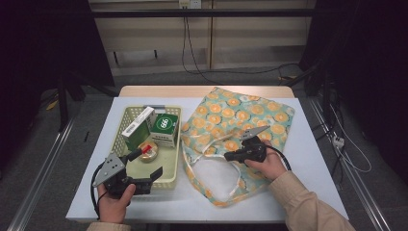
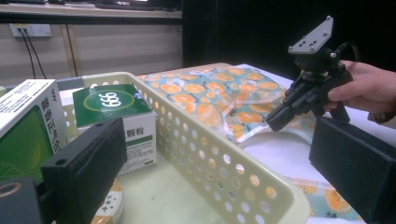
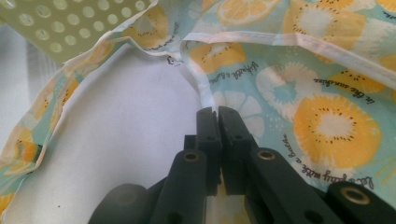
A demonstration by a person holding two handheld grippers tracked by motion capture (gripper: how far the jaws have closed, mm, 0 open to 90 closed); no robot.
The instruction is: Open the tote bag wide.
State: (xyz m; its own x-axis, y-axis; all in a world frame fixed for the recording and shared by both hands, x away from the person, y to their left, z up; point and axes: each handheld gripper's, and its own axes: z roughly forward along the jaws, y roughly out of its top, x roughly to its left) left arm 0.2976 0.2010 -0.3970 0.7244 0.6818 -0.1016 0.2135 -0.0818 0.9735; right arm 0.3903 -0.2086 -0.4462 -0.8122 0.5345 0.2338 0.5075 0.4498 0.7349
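A teal tote bag (image 1: 240, 115) printed with orange fruit slices lies flat on the white table (image 1: 317, 163). My right gripper (image 1: 227, 156) is shut on the bag's white-trimmed rim (image 3: 201, 86) at its mouth, and the trim runs in between the closed tips (image 3: 217, 114). To the left stands a pale yellow perforated basket (image 1: 115, 139). My left gripper (image 1: 151, 161) is open at the basket's near right corner. In the left gripper view (image 2: 219, 149) one jaw is inside the basket (image 2: 224, 172) and the other outside its wall, holding nothing.
The basket holds a white and green box (image 1: 138, 126), a green "999" box (image 1: 165, 129) and a round tin (image 1: 148, 151). The bag's looped handle (image 1: 211, 192) lies toward the table's front edge. Bare table shows at the far right and front left.
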